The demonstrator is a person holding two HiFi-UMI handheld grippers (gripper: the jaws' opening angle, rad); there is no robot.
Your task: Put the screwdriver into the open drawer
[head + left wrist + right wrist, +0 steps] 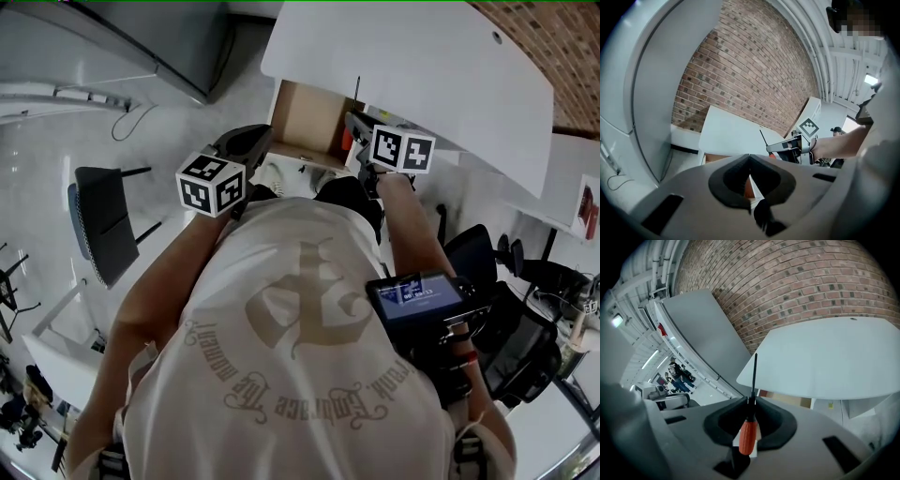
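My right gripper (752, 401) is shut on a screwdriver. Its orange handle (748, 437) lies behind the jaws and the thin black shaft (754, 373) sticks up past the tips. In the head view the right gripper (355, 123) hangs over the right side of the open drawer (302, 120), a brown box under the white table (422, 56). The left gripper (251, 141) is at the drawer's left front corner. Its jaws (749, 157) are shut and hold nothing. From the left gripper view I see the right gripper (787, 146) and the shaft (762, 137) above the drawer (716, 158).
A brick wall (811, 282) stands behind the table. Black office chairs (487, 258) crowd the right, and a dark chair (103, 225) stands on the floor at the left. A small screen device (418, 298) hangs on the person's chest. People (679, 376) stand far off.
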